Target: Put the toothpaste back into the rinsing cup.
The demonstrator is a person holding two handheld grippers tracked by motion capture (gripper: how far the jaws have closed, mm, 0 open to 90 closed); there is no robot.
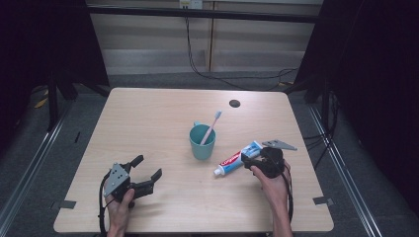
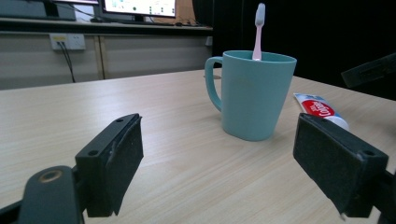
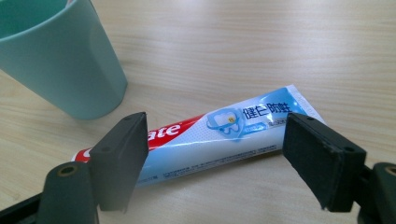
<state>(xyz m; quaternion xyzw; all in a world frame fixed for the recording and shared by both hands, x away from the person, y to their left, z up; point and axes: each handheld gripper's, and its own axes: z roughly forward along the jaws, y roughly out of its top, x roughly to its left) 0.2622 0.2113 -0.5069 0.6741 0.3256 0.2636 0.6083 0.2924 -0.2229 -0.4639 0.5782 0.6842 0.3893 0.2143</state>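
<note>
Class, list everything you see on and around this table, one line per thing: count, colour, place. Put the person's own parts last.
mug: one, teal, table centre, handle away from the person
toothbrush: one, pink with pale head, standing in the mug
toothpaste tube: one, blue, white and red, lying flat right of the mug
table: one, light wood
round hole: one, dark, far side of the table
wall cables: black, hanging behind the table
left gripper: one, black, jaws open, near left edge
right gripper: one, black, jaws open astride the tube
hands: two, holding the grippers
</note>
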